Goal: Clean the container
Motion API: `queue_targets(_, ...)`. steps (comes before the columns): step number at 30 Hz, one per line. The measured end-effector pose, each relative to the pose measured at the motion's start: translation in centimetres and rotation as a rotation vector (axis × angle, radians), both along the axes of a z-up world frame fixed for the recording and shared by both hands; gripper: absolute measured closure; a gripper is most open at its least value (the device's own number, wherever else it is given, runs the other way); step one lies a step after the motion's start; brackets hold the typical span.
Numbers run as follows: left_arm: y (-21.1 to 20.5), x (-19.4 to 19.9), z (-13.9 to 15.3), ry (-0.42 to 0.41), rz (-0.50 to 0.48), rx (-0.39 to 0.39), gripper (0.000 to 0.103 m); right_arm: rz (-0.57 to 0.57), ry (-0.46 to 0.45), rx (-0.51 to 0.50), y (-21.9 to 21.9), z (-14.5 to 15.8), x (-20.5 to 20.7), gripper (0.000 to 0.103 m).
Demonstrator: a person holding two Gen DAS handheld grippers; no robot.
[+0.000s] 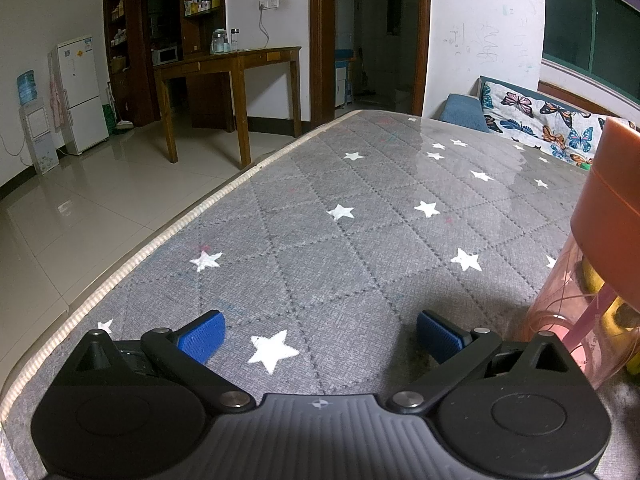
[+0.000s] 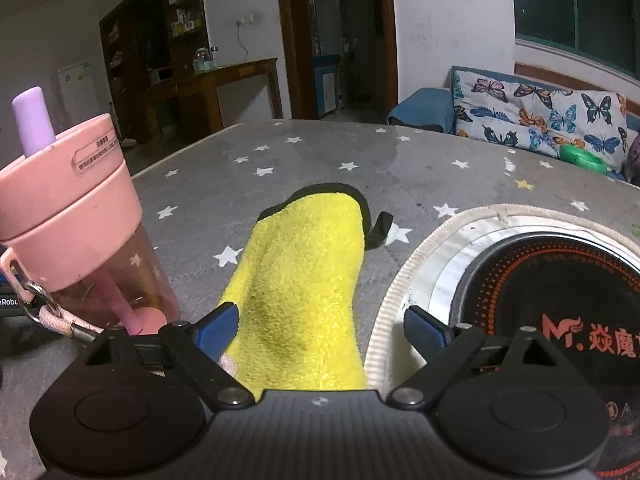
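A pink see-through bottle [image 2: 80, 236] with a pink lid, a purple straw [image 2: 34, 120] and a wrist strap stands upright on the grey star-patterned table at the left of the right wrist view. It also shows at the right edge of the left wrist view [image 1: 600, 248]. A yellow cloth [image 2: 304, 276] lies flat on the table, running between the right gripper's fingers. My right gripper [image 2: 320, 330] is open over the cloth's near end. My left gripper [image 1: 320, 338] is open and empty above the table, left of the bottle.
A round black hotplate [image 2: 560, 312] sits in a cutout at the right, ringed by a pale trim [image 2: 392, 292]. The table's left edge [image 1: 160, 240] drops to a tiled floor. A butterfly-patterned sofa [image 2: 540, 116] stands behind the table, with a green object [image 2: 582, 158] on it.
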State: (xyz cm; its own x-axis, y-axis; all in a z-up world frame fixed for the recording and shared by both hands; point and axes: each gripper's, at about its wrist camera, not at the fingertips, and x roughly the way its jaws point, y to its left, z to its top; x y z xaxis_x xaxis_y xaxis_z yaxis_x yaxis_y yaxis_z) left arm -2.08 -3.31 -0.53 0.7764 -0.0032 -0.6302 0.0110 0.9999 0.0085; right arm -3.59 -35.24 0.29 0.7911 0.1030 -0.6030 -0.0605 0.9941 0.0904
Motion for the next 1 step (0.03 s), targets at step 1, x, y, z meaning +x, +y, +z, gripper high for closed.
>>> queue_targets(1, 0.01, 0.0, 0.0, 0.0, 0.0, 0.0, 0.0, 0.0, 0.001, 0.002, -0.03, -0.01, 0.0, 0.011)
